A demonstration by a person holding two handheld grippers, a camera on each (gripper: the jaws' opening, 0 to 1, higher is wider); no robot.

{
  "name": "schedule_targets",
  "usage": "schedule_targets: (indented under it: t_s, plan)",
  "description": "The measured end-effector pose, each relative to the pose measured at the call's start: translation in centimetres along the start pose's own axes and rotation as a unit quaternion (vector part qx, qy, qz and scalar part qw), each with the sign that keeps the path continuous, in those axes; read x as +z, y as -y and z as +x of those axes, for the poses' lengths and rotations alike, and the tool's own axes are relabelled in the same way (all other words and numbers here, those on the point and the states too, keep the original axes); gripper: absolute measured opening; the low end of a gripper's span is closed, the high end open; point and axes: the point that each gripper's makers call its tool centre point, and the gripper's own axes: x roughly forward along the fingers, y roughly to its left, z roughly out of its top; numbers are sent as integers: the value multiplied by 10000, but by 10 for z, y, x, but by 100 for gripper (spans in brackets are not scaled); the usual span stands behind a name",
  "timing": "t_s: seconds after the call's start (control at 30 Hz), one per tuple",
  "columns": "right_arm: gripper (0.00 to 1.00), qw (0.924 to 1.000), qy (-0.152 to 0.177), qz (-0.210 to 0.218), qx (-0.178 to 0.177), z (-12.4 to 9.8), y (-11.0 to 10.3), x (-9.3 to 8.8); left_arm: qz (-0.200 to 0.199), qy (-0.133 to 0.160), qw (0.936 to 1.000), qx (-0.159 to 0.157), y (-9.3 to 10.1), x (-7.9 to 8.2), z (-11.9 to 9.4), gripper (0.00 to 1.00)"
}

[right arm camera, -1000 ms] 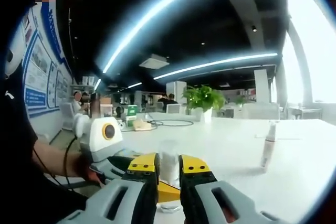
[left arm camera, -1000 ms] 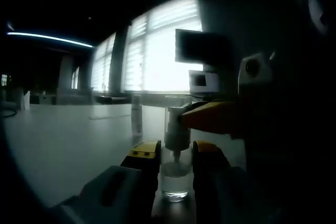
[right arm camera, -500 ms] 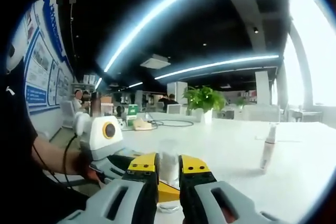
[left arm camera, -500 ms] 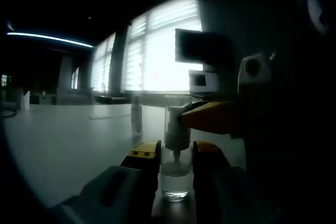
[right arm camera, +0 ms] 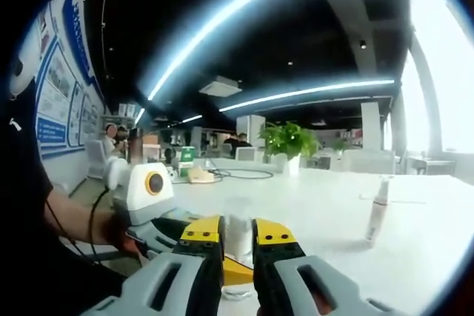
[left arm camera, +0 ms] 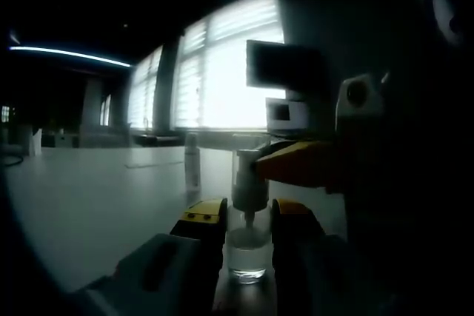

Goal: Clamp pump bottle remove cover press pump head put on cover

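Clear bottle (left arm camera: 246, 253) stands upright on the white table (left arm camera: 89, 205), pinched at its base between the left gripper (left arm camera: 248, 221) jaws. Right gripper (right arm camera: 238, 236) is closed on the clear cover (right arm camera: 238, 229) over the pump head — its yellow jaw crosses the left view. Second slim bottle (right arm camera: 377, 213) stands well apart. Office room – bright blinds (left arm camera: 222, 64), plant (right arm camera: 287, 140), ceiling light strips (right arm camera: 244, 1).

An open-plan office: long white tables (right arm camera: 348, 205), ceiling strip lights (right arm camera: 311, 90), a potted plant (right arm camera: 287, 140), wall posters (right arm camera: 55, 101), blinds on wide windows (left arm camera: 222, 64), and people seated at desks (right arm camera: 237, 140) far off.
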Motion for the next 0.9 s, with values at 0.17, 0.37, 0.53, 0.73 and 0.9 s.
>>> schedule_targets:
  t_s: [0.17, 0.37, 0.53, 0.73, 0.9]
  plan:
    - [9, 10000, 17, 33, 4, -1, 3, 1, -11, -4, 10000, 21, 0, 0, 0, 15]
    - [9, 10000, 19, 39, 13, -2, 4, 1, 7, -5, 10000, 16, 0, 0, 0, 15]
    - [9, 10000, 21, 23, 4, -2, 5, 1, 11, -9, 10000, 18, 1, 0, 1, 15]
    - [8, 10000, 50, -5, -3, -3, 5, 3, 14, -19, 10000, 38, 0, -1, 0, 15]
    - [8, 10000, 53, -40, -7, -3, 5, 4, 25, -22, 10000, 42, 1, 0, 0, 15]
